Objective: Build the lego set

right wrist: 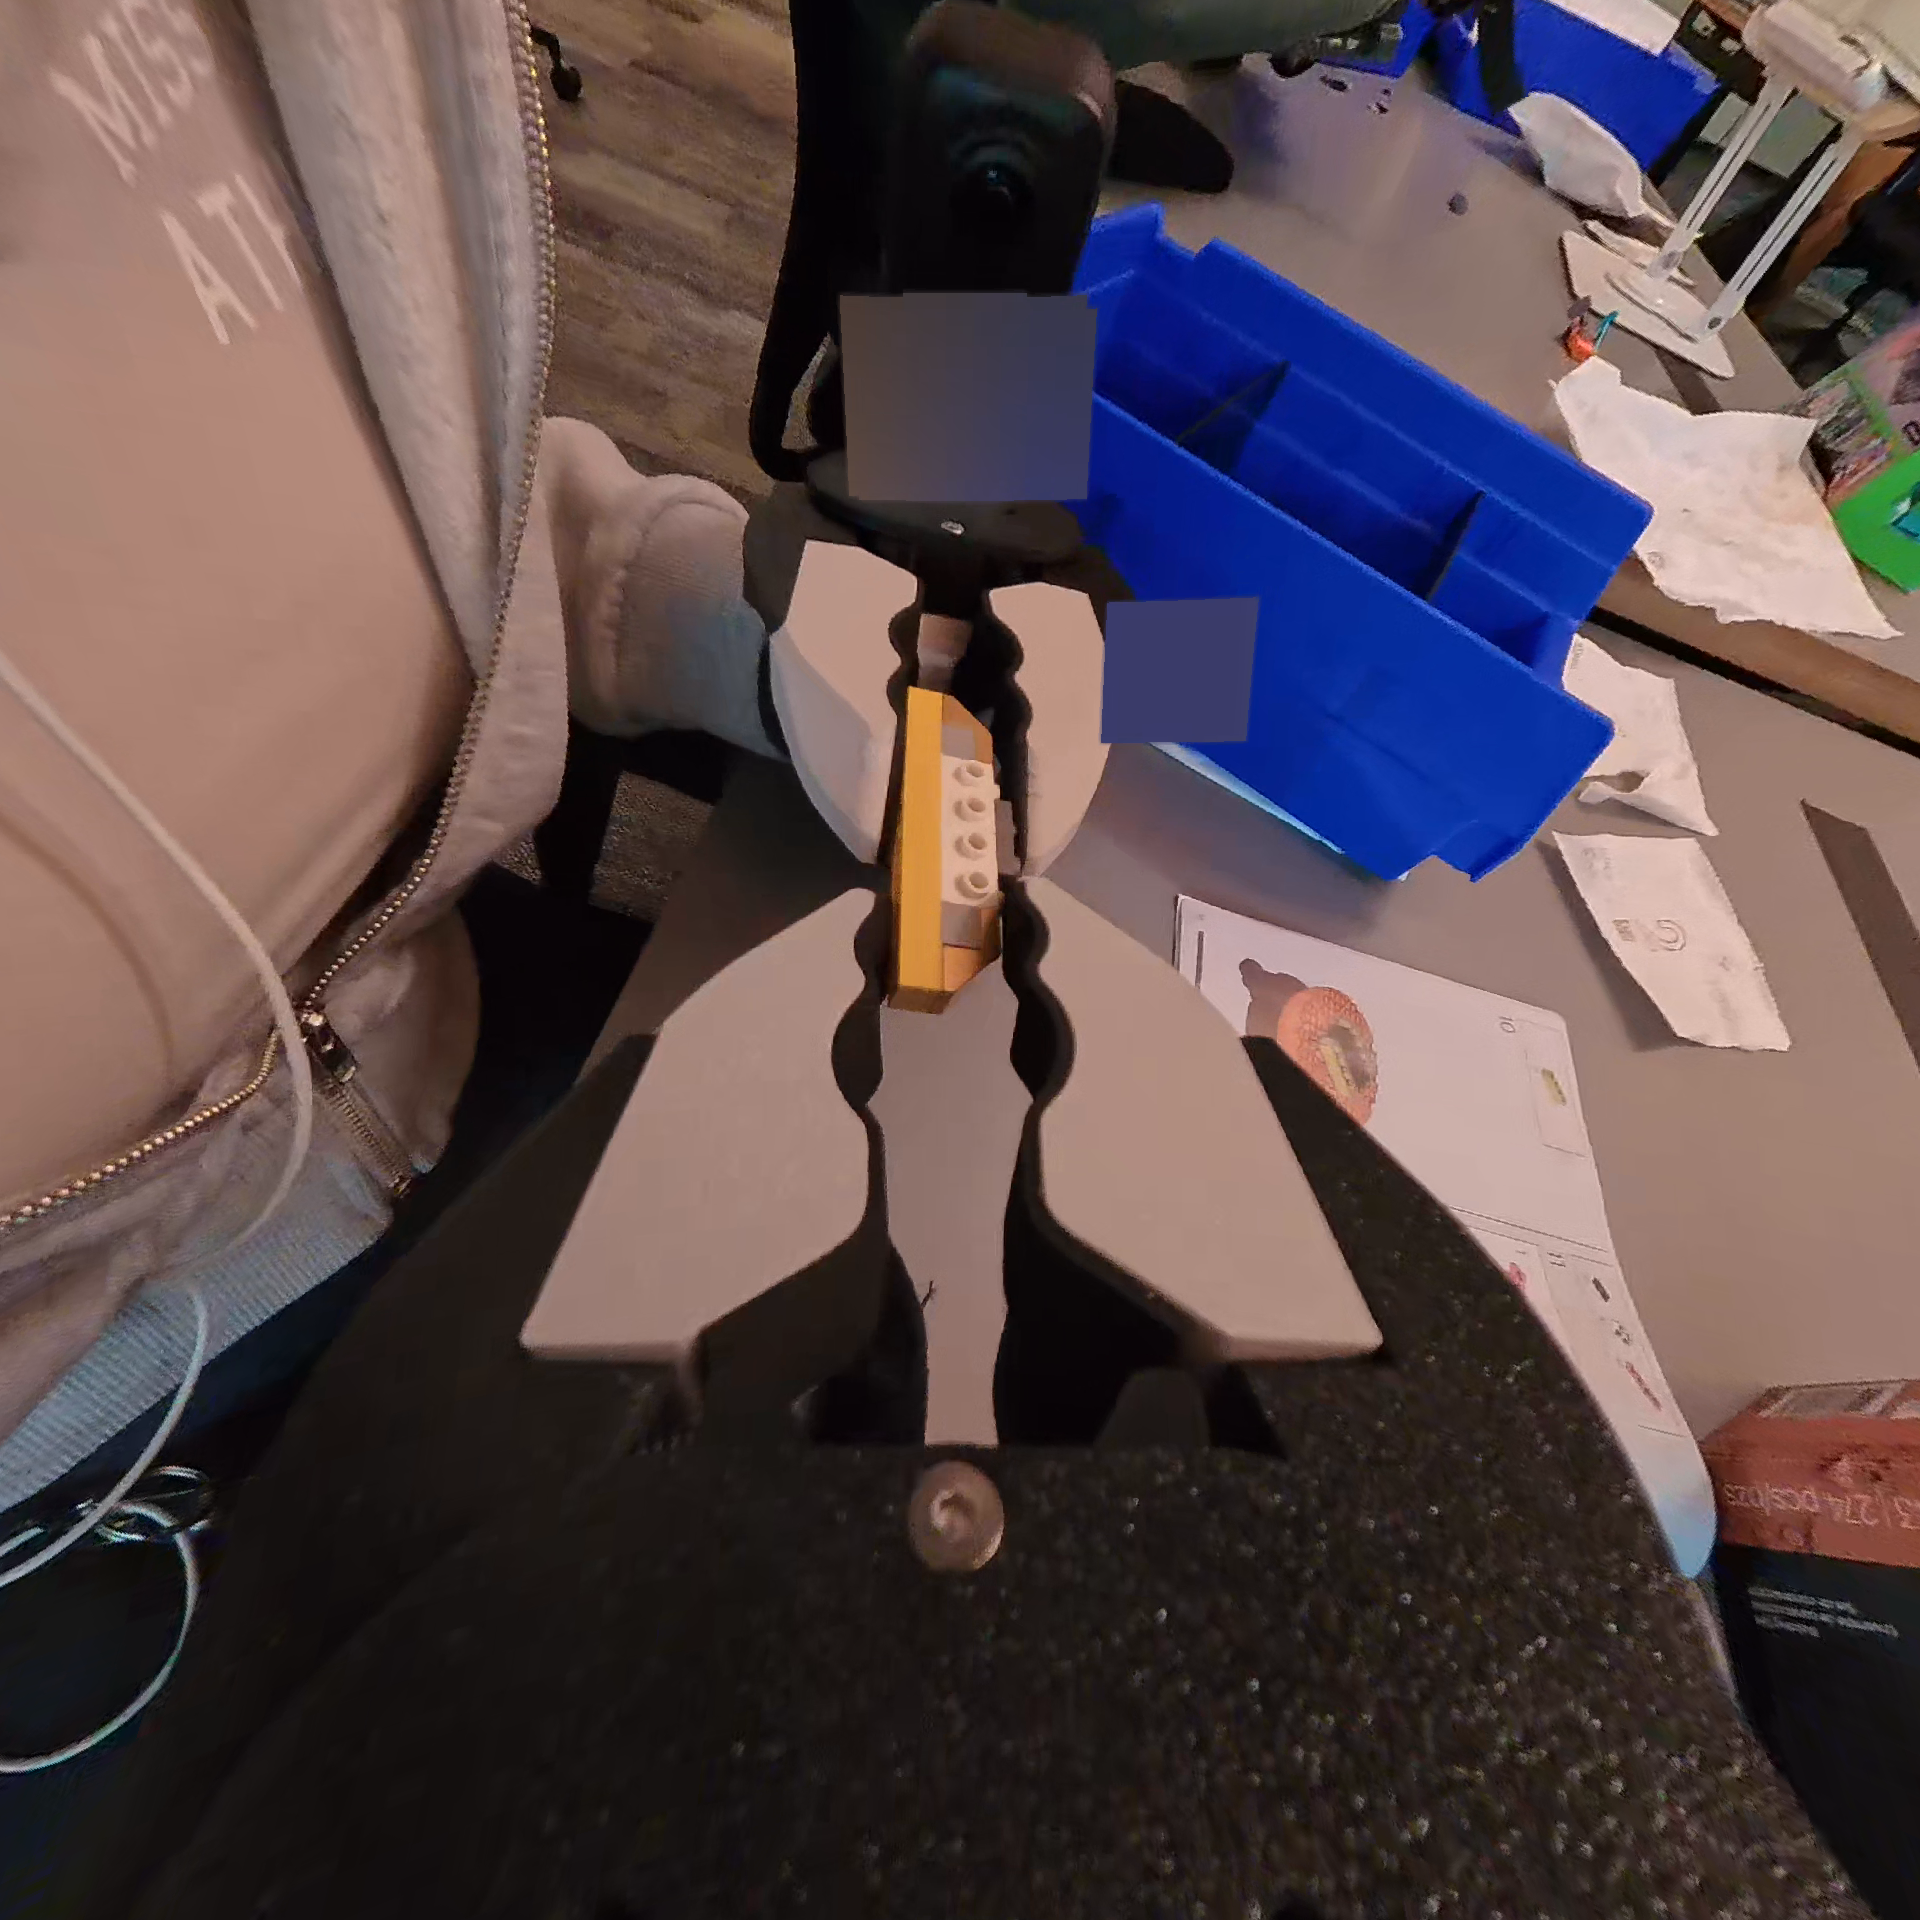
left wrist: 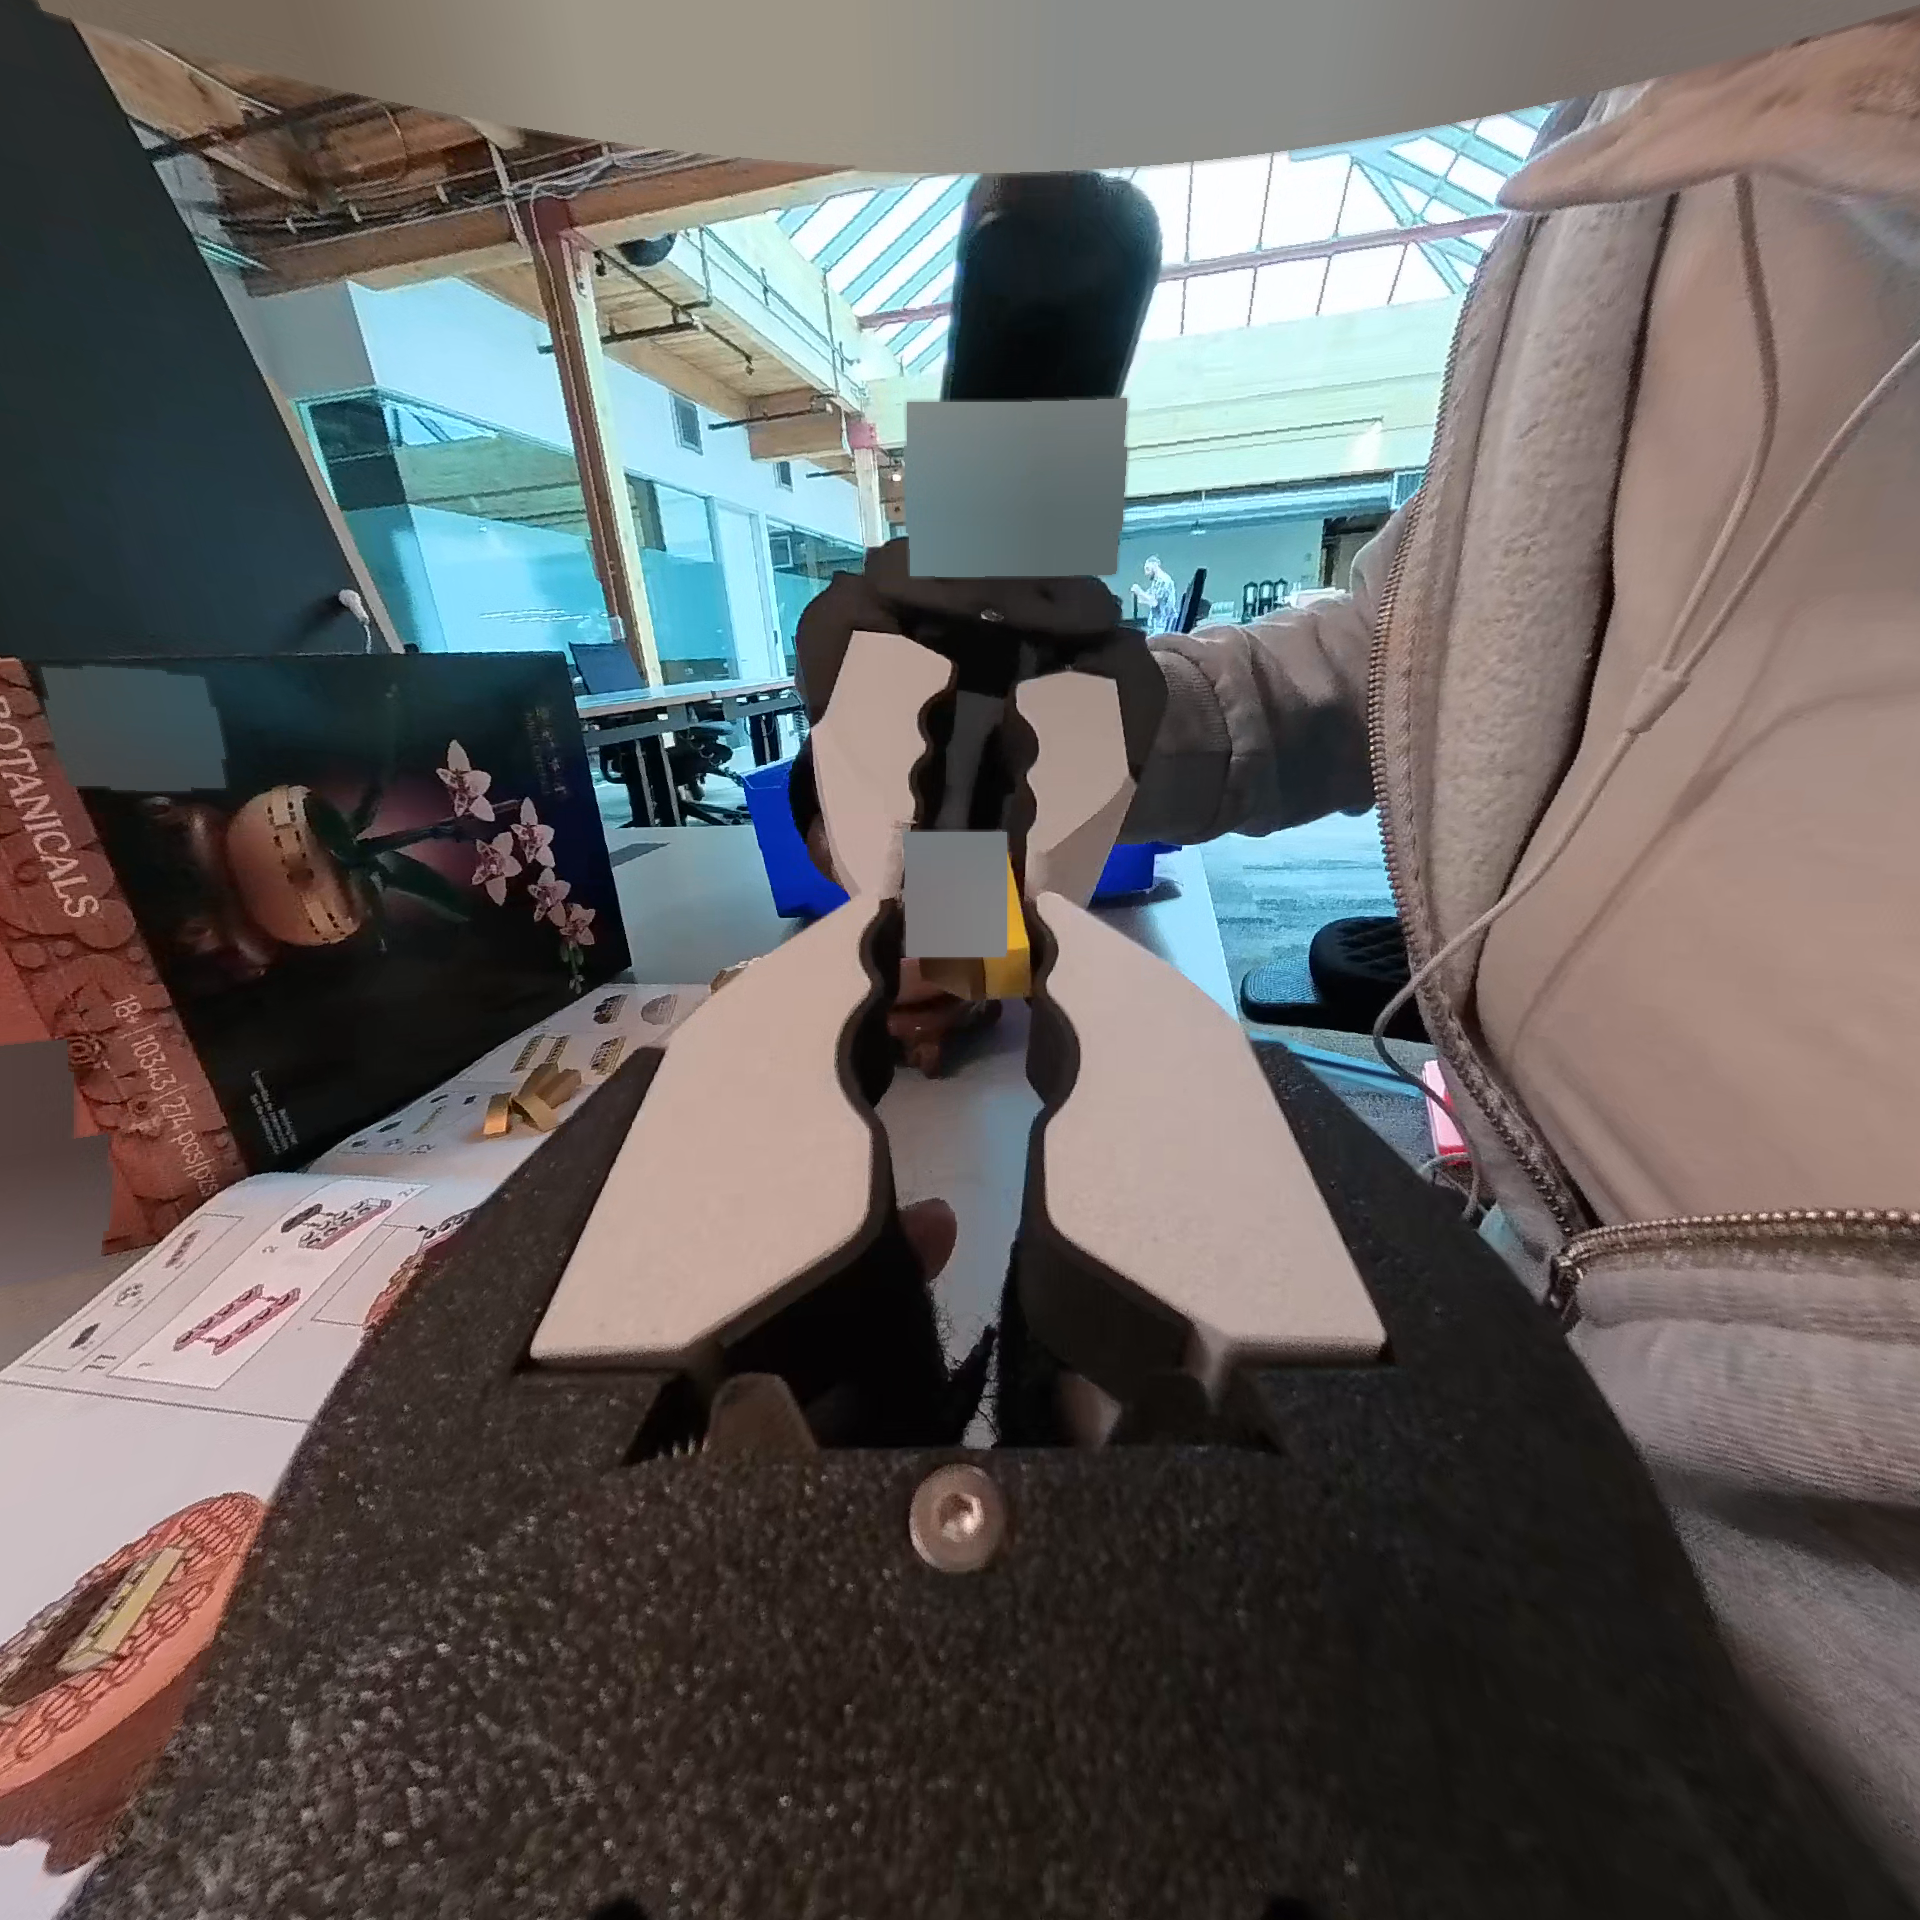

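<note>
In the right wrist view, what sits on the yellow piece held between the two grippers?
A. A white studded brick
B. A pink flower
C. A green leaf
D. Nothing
A: a white studded brick lies along the yellow piece, which the right gripper and the facing left gripper both pinch.

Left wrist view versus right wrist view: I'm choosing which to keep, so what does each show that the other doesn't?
Only the left wrist view shows the box front and loose gold pieces. Only the right wrist view shows the white studded brick on the yellow assembly and the blue bin's dividers. Both show the two grippers tip to tip, the assembly and the instruction booklet.
</note>
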The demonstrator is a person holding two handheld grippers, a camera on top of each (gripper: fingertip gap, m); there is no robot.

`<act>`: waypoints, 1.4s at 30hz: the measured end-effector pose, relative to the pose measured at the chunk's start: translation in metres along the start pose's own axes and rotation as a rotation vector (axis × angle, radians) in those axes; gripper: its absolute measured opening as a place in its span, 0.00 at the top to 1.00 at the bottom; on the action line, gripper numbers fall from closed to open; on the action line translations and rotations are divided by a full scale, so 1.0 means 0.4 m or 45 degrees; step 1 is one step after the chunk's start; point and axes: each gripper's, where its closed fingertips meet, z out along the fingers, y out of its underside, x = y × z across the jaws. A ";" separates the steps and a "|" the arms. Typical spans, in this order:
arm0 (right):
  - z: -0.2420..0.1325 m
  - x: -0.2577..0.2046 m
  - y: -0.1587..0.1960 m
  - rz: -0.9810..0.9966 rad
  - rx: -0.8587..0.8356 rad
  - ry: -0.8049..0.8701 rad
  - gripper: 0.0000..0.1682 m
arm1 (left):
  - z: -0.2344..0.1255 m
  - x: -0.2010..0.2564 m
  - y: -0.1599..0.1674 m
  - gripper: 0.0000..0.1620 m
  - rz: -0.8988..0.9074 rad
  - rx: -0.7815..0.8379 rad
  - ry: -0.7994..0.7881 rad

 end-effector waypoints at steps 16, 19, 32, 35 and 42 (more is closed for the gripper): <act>-0.052 0.046 0.003 -0.501 -0.155 0.425 0.89 | 0.005 -0.012 -0.033 0.74 -0.216 0.048 0.002; -0.066 0.056 -0.008 -0.842 -0.273 0.576 0.89 | 0.013 -0.038 -0.043 0.77 -0.433 0.086 -0.028; -0.099 0.042 -0.063 -0.730 -0.020 0.636 0.80 | 0.055 -0.010 -0.058 0.96 -0.708 0.162 0.110; -0.090 0.029 -0.063 -0.705 0.003 0.566 0.79 | 0.066 0.003 -0.053 0.96 -0.769 0.154 0.162; -0.089 0.026 -0.037 -0.567 -0.018 0.516 0.87 | 0.087 0.008 -0.040 0.85 -0.874 0.153 0.184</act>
